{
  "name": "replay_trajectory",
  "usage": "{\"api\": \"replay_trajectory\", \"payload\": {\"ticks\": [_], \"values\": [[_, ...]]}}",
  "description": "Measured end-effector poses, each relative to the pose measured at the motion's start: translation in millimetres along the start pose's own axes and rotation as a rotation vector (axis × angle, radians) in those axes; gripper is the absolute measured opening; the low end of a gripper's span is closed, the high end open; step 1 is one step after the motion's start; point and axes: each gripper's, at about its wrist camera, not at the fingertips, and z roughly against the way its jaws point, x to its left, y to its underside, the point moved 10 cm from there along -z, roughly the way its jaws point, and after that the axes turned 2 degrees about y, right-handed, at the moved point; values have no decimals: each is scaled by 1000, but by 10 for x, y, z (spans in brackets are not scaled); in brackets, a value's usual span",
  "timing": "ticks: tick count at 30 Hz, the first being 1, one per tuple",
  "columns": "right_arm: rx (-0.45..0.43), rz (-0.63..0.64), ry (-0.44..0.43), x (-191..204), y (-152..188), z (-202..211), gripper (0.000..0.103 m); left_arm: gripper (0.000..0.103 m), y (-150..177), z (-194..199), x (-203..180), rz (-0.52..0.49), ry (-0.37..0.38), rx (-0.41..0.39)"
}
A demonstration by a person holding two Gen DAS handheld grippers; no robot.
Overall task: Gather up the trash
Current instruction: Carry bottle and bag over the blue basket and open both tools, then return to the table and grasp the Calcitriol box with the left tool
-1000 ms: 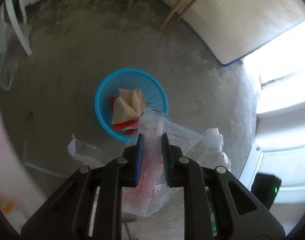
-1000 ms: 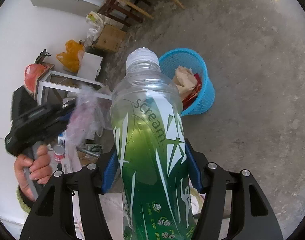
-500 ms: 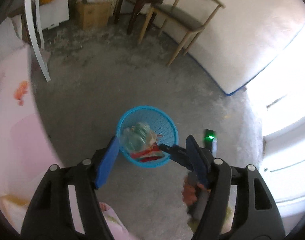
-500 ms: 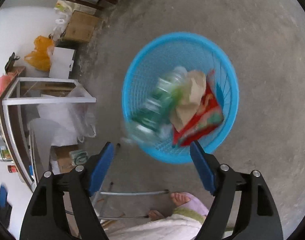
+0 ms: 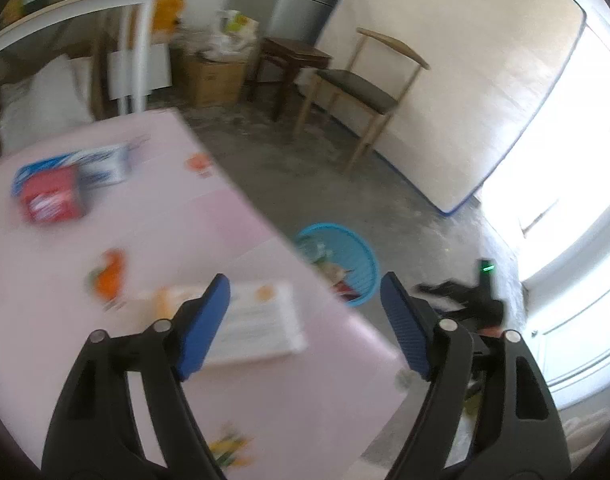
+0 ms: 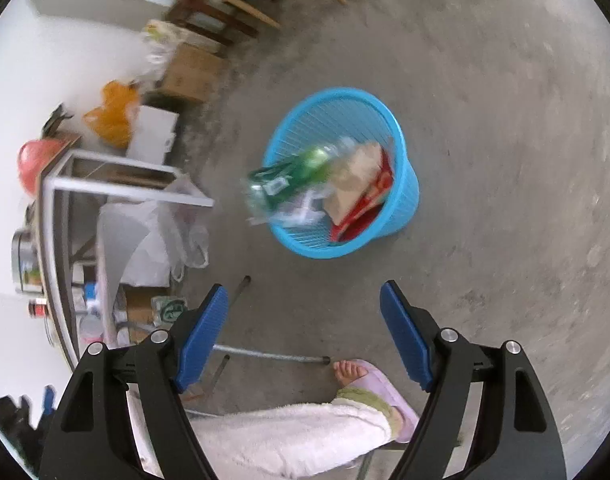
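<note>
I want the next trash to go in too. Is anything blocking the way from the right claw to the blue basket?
Nothing visible does. The right claw is open and empty, and only bare floor lies between it and the basket. The green bottle leans over the basket's near rim, not across the path.

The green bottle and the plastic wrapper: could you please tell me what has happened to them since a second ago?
Both were let go. The right claw released the green bottle, which now lies across the blue basket rim; its jaws opened. The left claw dropped the wrapper, its jaws just opening, and swung to the pink table. The basket stayed put.
</note>
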Motion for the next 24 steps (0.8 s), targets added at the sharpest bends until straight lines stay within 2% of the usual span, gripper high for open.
{"api": "replay_trajectory", "payload": {"ticks": [4,7,10,14,19,24], "values": [[-29,160,-45,678,93,323,76,75,345,244,448,91,-60,1],[-14,317,-110,1409,316,391,76,75,664,366,704,175,-91,6],[46,480,-179,2161,660,259,76,75,879,464,842,206,-110,-1],[130,669,-174,2967,1093,-135,76,75,1091,539,838,218,-112,0],[193,748,-101,3357,1339,-644,76,75,1278,672,830,229,-102,-4],[313,783,-107,3295,1800,-755,75,75,1363,680,872,232,-104,1]]}}
